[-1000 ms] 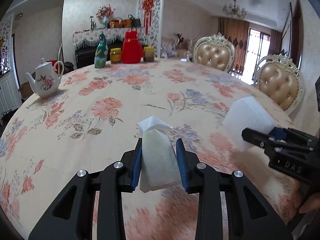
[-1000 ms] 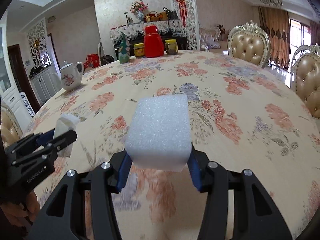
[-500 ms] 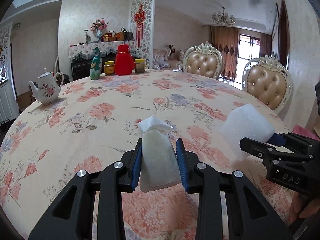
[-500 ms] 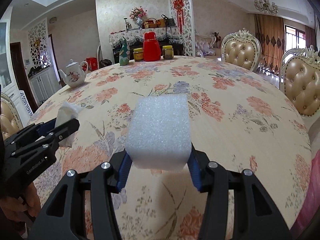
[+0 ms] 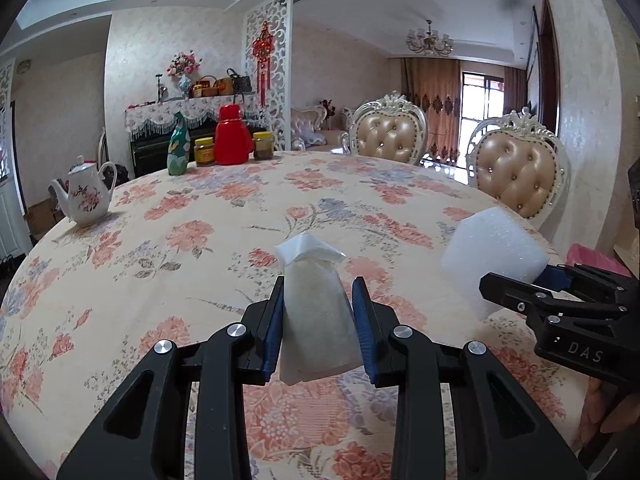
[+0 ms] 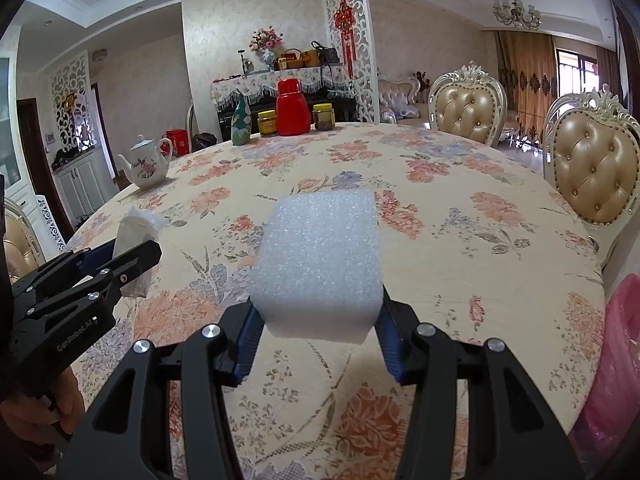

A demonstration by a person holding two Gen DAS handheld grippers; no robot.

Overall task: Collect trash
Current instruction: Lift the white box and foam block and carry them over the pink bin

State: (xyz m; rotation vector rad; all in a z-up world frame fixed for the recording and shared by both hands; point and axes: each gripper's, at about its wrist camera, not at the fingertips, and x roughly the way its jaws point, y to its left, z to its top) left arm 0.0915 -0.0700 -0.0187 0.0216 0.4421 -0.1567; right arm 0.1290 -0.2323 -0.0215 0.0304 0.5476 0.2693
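My left gripper (image 5: 318, 292) is shut on a crumpled white tissue (image 5: 314, 312) and holds it above the floral tablecloth (image 5: 208, 248). My right gripper (image 6: 318, 300) is shut on a white foam block (image 6: 320, 264), also held above the table. In the left wrist view the foam block (image 5: 490, 260) and the right gripper (image 5: 516, 284) show at the right. In the right wrist view the tissue (image 6: 134, 240) and the left gripper (image 6: 132, 254) show at the left. A pink bag (image 6: 618, 360) sits past the table's right edge.
A white teapot (image 5: 86, 196) stands at the table's left. A green bottle (image 5: 178, 150), two jars and a red thermos (image 5: 232, 136) stand at the far side. Two padded chairs (image 5: 518, 172) stand along the right rim.
Both grippers have pulled back toward the table's near edge while keeping hold of the tissue and the foam block; more of the room and the pink bag show now.
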